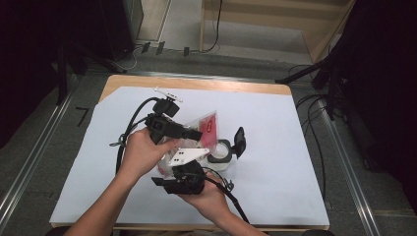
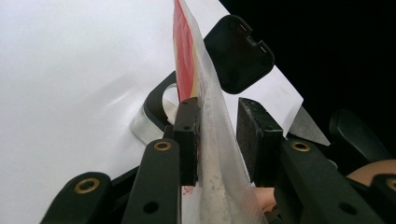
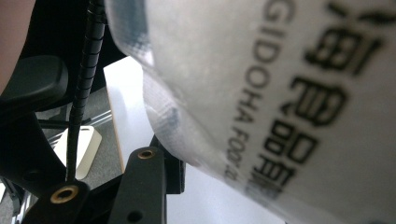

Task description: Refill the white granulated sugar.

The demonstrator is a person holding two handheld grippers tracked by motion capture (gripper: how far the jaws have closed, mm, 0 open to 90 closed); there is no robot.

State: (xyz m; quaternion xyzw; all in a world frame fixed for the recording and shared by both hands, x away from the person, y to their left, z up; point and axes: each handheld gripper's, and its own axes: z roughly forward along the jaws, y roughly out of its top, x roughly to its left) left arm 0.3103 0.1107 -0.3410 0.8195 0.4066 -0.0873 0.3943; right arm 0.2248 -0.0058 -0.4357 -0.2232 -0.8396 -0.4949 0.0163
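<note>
Both grippers hold one plastic bag (image 1: 204, 129) above the middle of the bench (image 1: 275, 123), which is covered with white paper. The bag is translucent with a red part inside and black print on it.

The left gripper (image 2: 217, 135) stands at the bag's edge. Its jaws are a little apart: the film lies against the left pad, while a small gap shows before the right pad, so I judge the bag sits between them but is not firmly pinched. The long axis of the bag runs away from these jaws, up and forward.

The right gripper (image 1: 179, 179) is below the bag, close to the person. In the right gripper view the bag (image 3: 280, 93) covers the jaws, so I cannot tell how far they are open.

Just behind the bag stands a small glass jar (image 1: 220, 155) with a black flip lid (image 1: 239, 140) open. The bag's far end points toward it, and the left gripper is the nearer one to it.
</note>
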